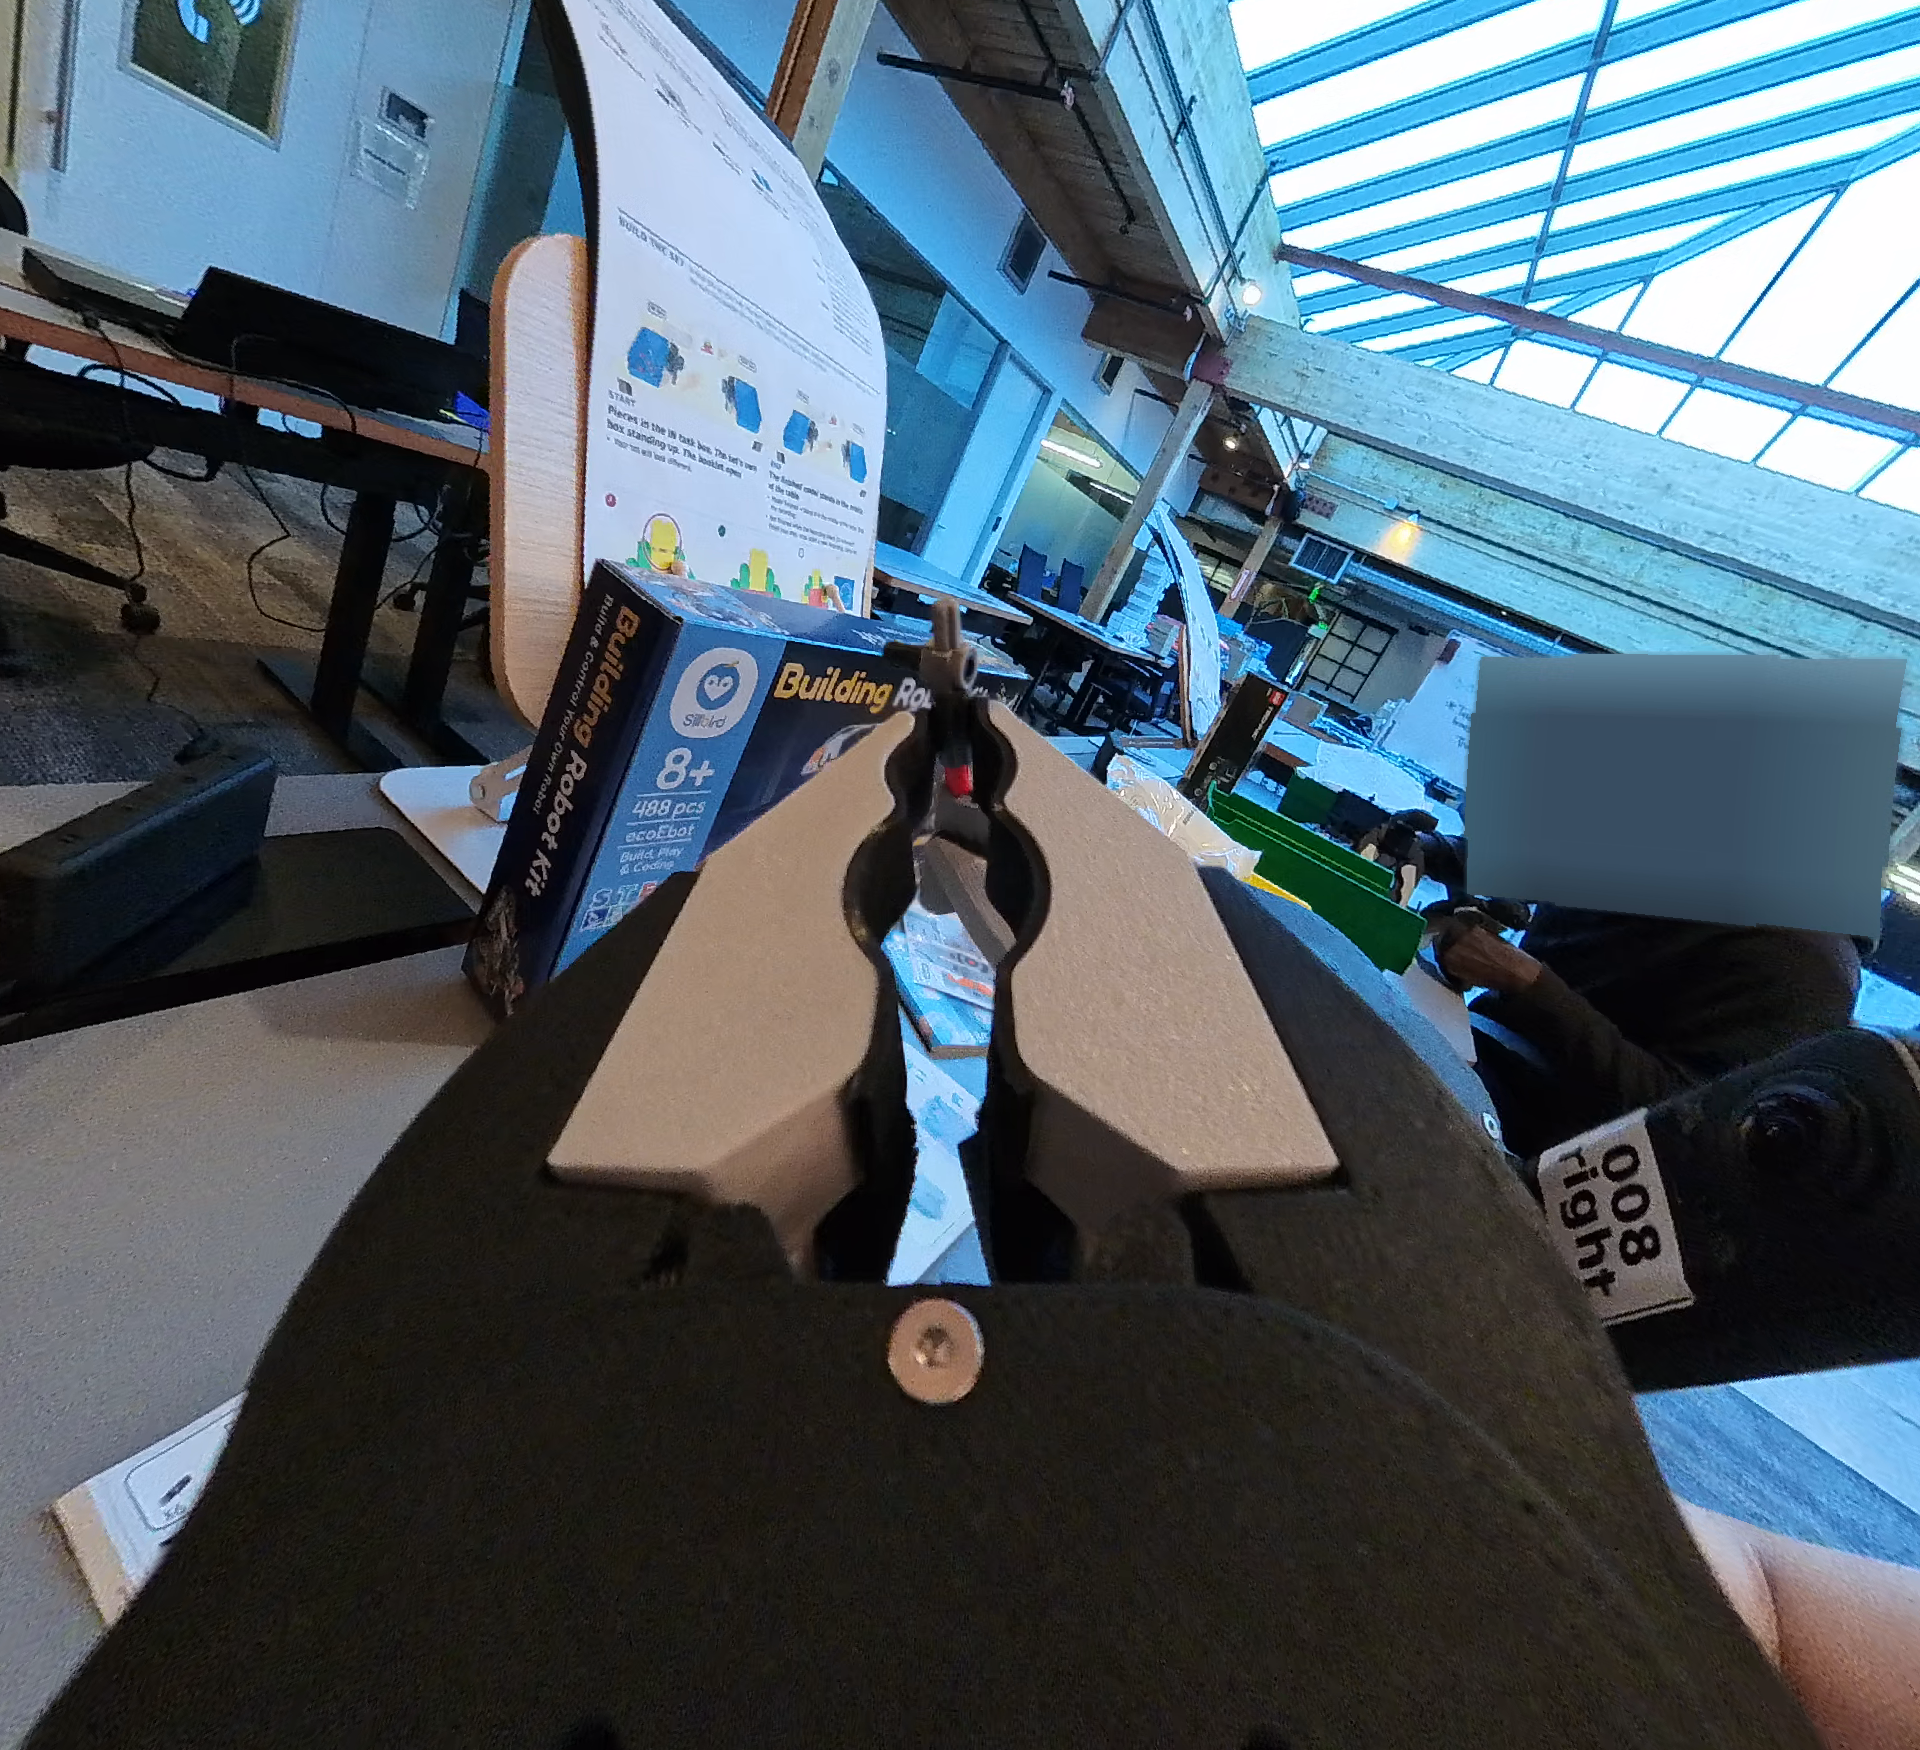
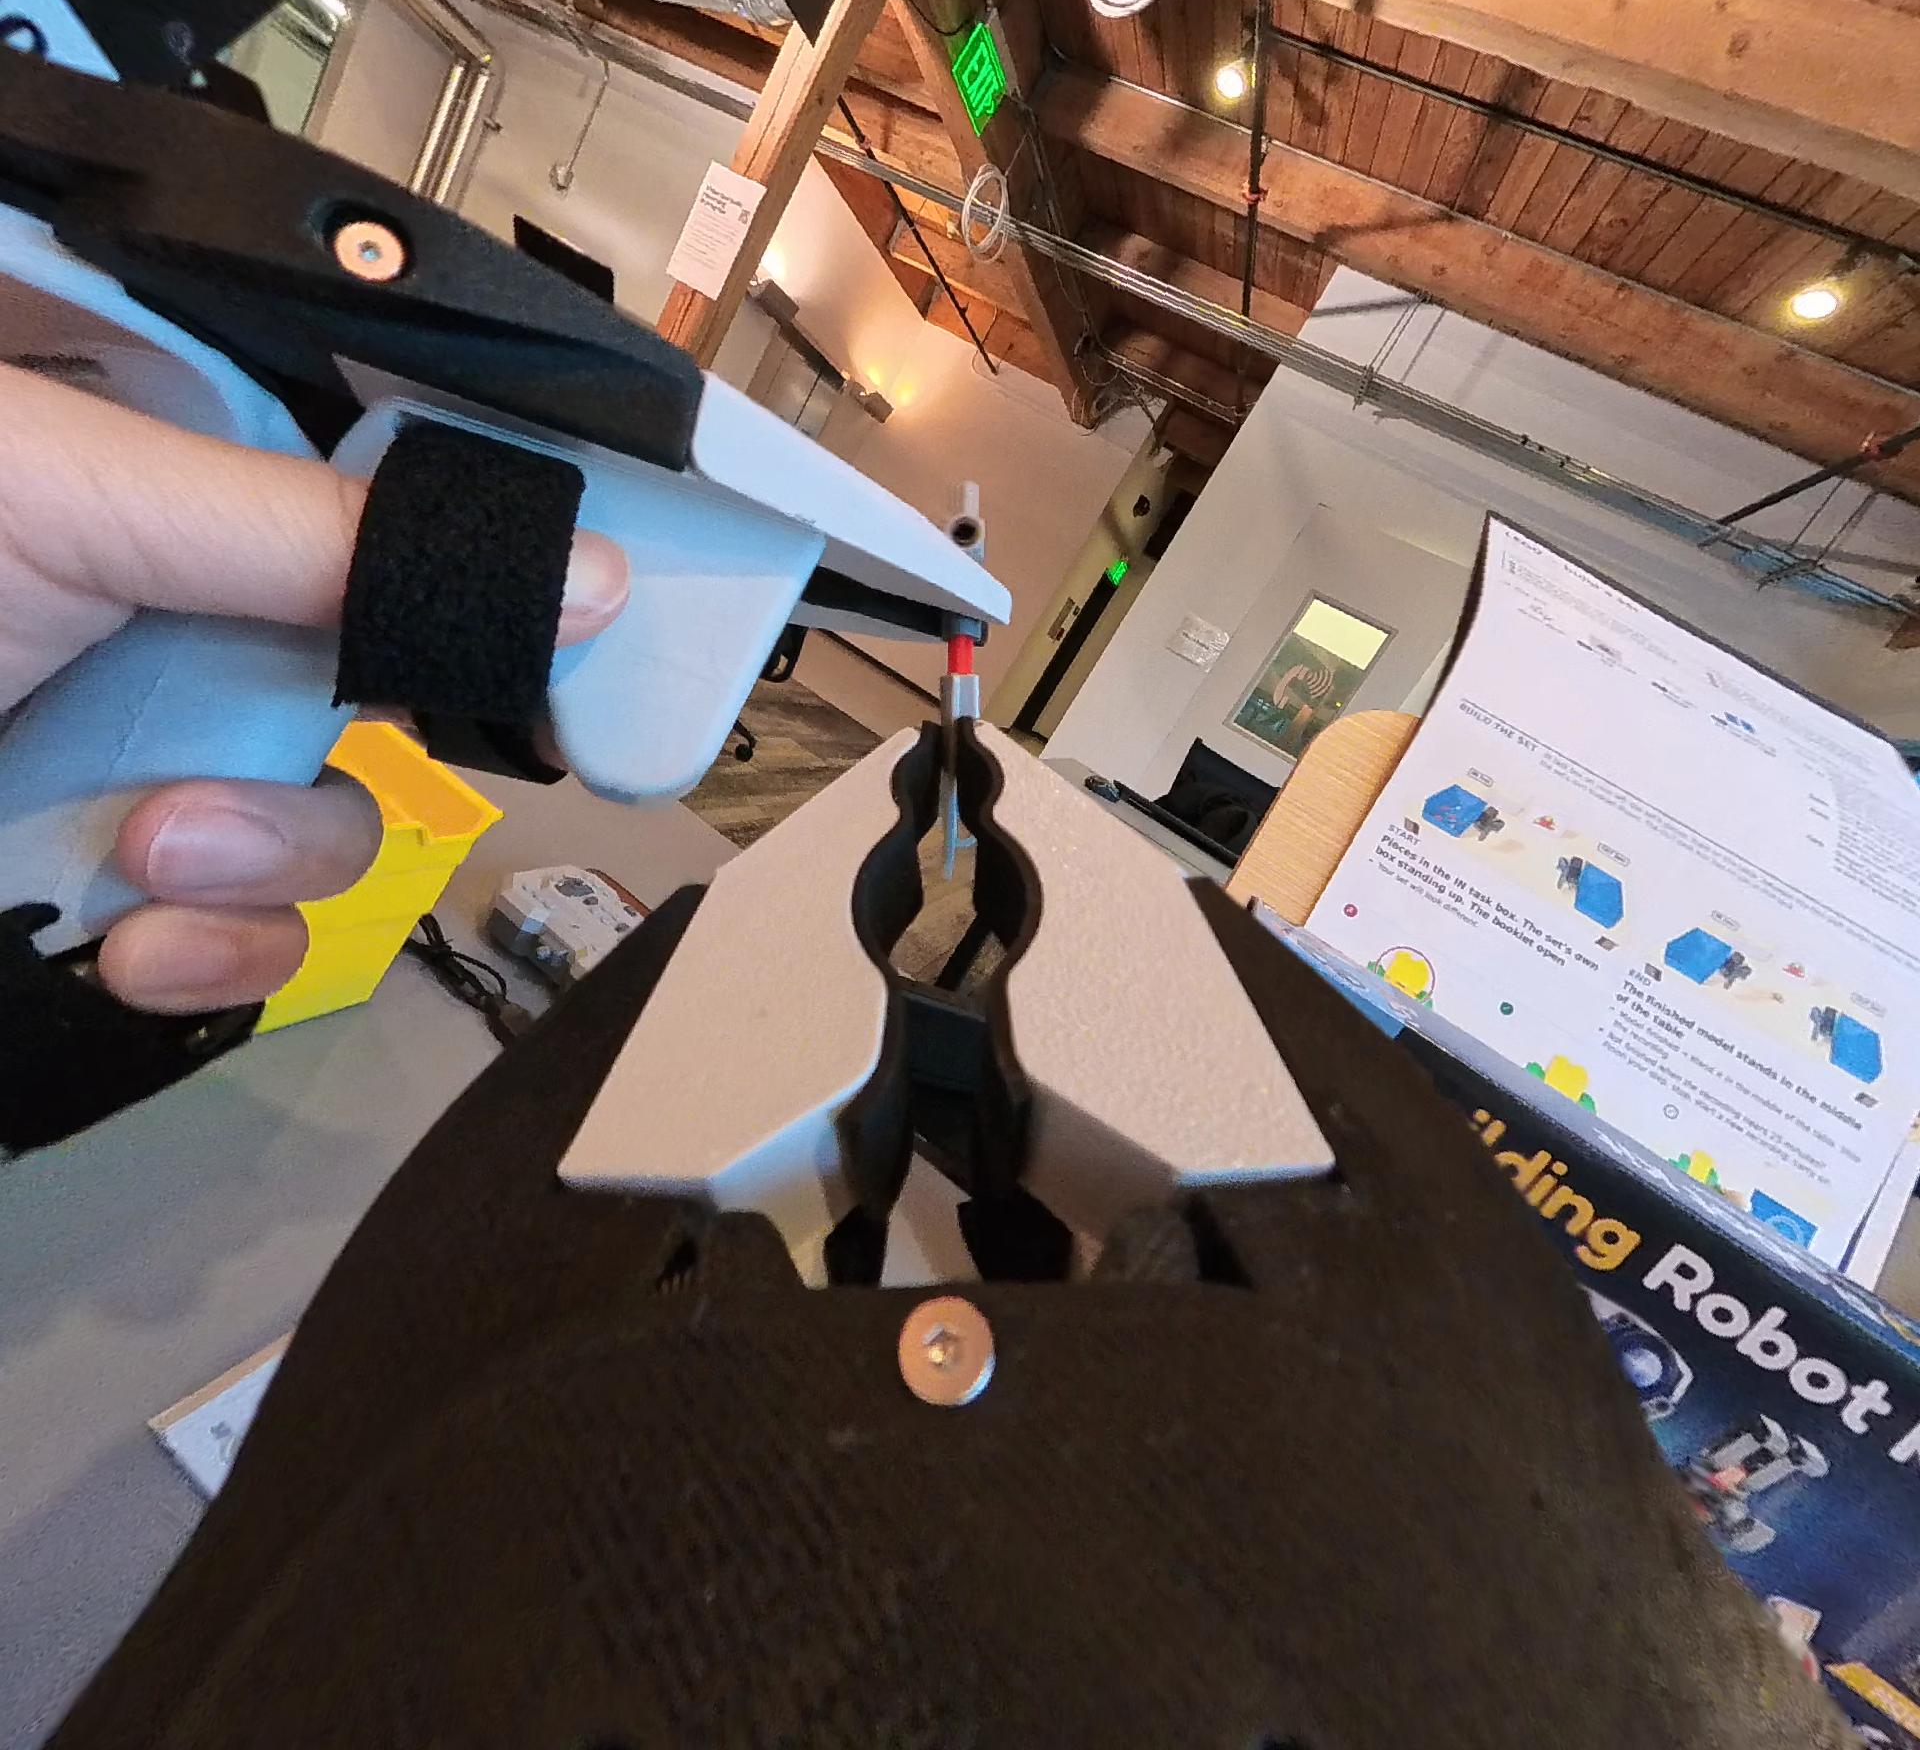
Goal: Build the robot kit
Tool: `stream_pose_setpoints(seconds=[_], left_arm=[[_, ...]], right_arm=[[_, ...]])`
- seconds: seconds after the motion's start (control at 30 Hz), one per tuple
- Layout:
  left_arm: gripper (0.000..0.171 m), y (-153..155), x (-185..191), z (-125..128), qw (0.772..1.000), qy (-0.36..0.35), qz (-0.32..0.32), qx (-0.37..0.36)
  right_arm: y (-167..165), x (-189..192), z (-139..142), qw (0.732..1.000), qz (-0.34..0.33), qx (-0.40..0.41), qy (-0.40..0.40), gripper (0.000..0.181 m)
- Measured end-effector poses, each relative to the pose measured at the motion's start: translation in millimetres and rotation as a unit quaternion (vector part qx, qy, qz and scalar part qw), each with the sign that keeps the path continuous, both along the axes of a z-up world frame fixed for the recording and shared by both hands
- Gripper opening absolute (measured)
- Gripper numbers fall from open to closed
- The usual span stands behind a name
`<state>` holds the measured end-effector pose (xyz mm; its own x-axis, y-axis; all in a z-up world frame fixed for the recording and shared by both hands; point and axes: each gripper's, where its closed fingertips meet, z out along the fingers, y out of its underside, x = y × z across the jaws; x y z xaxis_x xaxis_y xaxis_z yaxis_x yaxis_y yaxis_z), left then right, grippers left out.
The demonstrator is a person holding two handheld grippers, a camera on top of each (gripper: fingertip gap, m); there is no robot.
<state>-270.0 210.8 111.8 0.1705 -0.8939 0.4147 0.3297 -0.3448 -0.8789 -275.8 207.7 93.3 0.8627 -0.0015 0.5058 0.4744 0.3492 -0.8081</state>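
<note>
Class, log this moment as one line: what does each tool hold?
left tool: shut on red-and-grey pin assembly | right tool: shut on grey piece | parts meet end to end | backdrop: kit box

Both wrist views tilted upward, close over own fingers; shared: kit box [image 1: 665,765], instruction sheet [image 2: 1662,869].

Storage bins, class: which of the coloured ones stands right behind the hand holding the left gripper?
The yellow bin, behind the hand on the left gripper; the green bins sit elsewhere.
</note>
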Motion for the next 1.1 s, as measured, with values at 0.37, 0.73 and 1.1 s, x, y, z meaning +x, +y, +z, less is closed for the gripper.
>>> stream_pose_setpoints(seconds=[0.37,0.73,1.1], left_arm=[[0.005,-7.1,0.5,7.5,0.995,0.017,0.053,0.079],[0.005,-4.5,2.3,3.5,0.995,0.014,0.063,0.081],[0.005,-2.3,1.3,1.2,0.998,0.034,0.018,0.051]], right_arm=[[-5.2,0.8,6.6,0.999,0.015,0.005,0.046,0.001],[-2.6,2.4,2.2,0.997,-0.003,-0.015,0.074,0.0],[-1.1,0.6,0.9,0.999,0.017,-0.009,0.033,0.0]])
